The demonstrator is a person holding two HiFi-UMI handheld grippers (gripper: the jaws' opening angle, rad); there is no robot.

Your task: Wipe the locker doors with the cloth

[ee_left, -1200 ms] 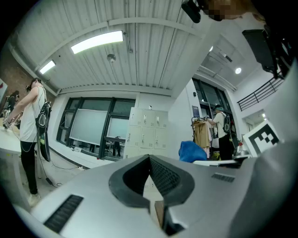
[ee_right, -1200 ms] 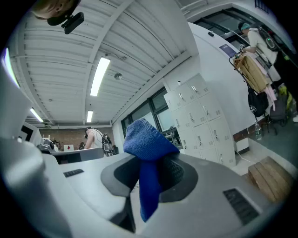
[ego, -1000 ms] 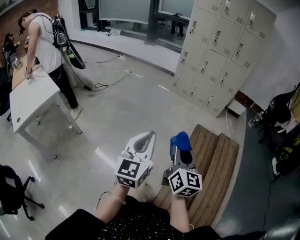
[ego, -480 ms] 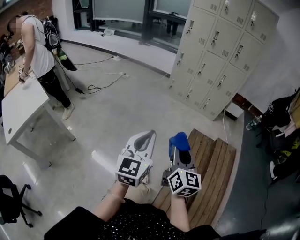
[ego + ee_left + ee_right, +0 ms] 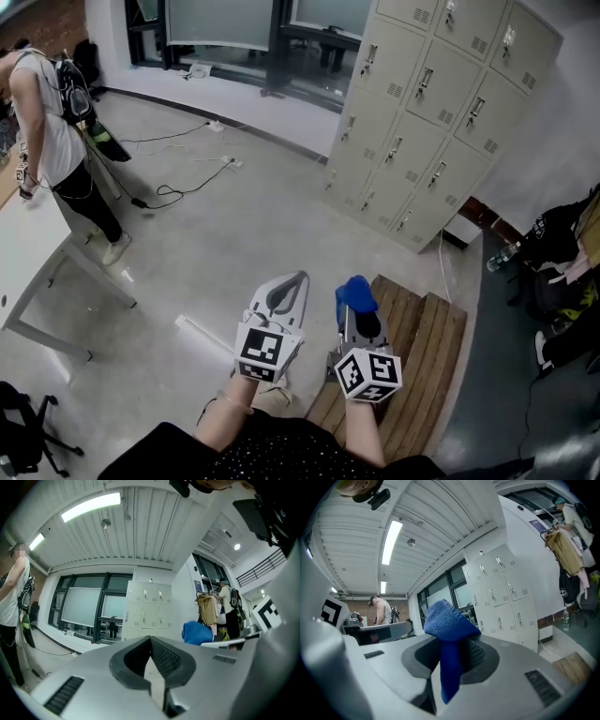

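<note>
Jaws on the right gripper (image 5: 359, 309) are clamped on the blue cloth (image 5: 355, 289). In the right gripper view a folded end of the cloth bunches up above the dark pads and a narrow tail hangs down between them. The left gripper (image 5: 296, 281) has its jaws closed tip to tip with nothing in them; the left gripper view shows only the hollow between the pads.

I hold both grippers side by side, low in the head view and close together, with the marker cubes toward me. The right one is over the near end of a wooden bench (image 5: 422, 352) and the left one is over the pale floor (image 5: 234, 234).

The lockers (image 5: 427, 112), a beige bank of small doors, stand well apart from both grippers across the floor, so the cloth touches no door. A person (image 5: 42, 122) wearing a backpack stands at the far left. The dark heap at the right edge looks like bags (image 5: 562, 234), though I can't make it out clearly.
</note>
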